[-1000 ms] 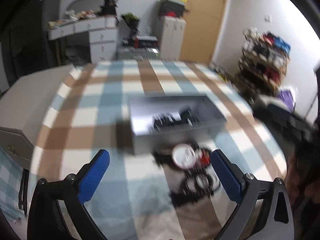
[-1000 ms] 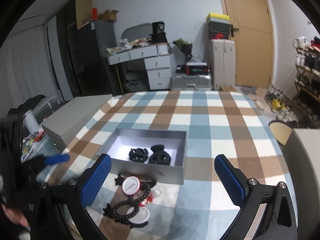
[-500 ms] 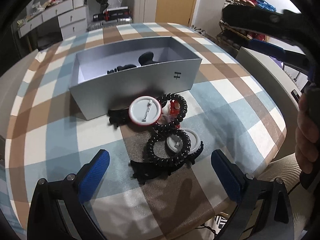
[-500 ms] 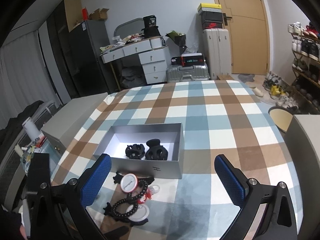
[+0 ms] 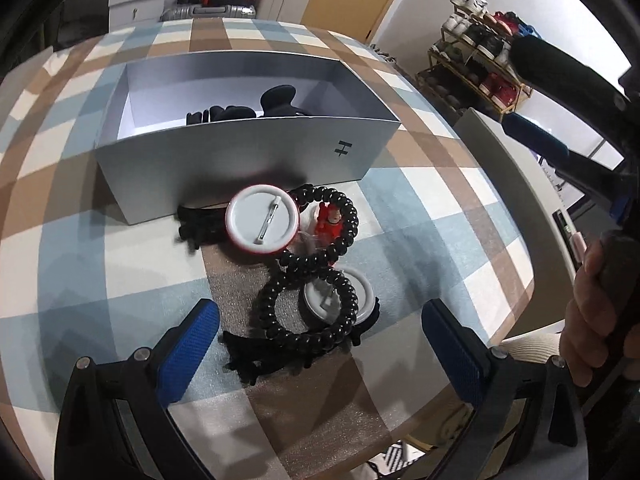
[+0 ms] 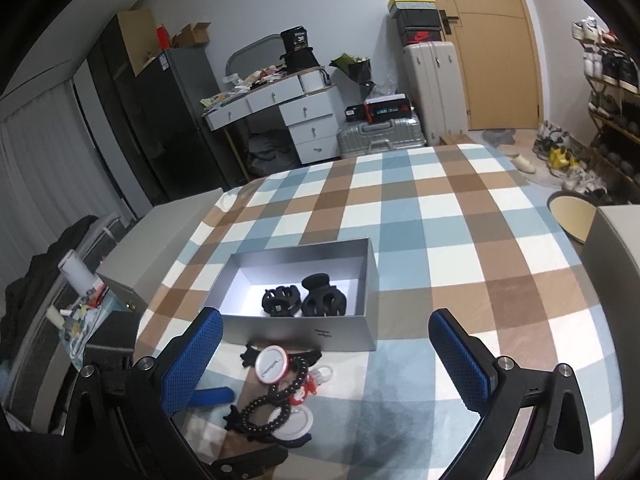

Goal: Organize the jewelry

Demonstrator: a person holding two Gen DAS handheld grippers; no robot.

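A grey open box (image 5: 248, 152) (image 6: 304, 330) sits on the checked tablecloth with two black hair claws (image 6: 304, 300) inside. In front of it lies a pile: a red-rimmed white pin badge (image 5: 262, 220) (image 6: 273, 365), a black bead string (image 5: 316, 280) (image 6: 272, 404), a second white badge (image 5: 340, 294), a small red charm (image 5: 330, 218) and black claw clips (image 5: 260, 354). My left gripper (image 5: 320, 344) is open, low over the pile's near side. My right gripper (image 6: 326, 354) is open and empty, higher, above the pile and box front.
The table's front edge (image 5: 400, 420) is close below the pile. A pale grey cabinet (image 5: 516, 184) stands right of the table, another grey box (image 6: 160, 232) at its left. A desk, suitcases and shoe rack line the room behind.
My left gripper has swung in and dropped close over the jewelry pile. My right gripper has risen and tilted a little, still open.
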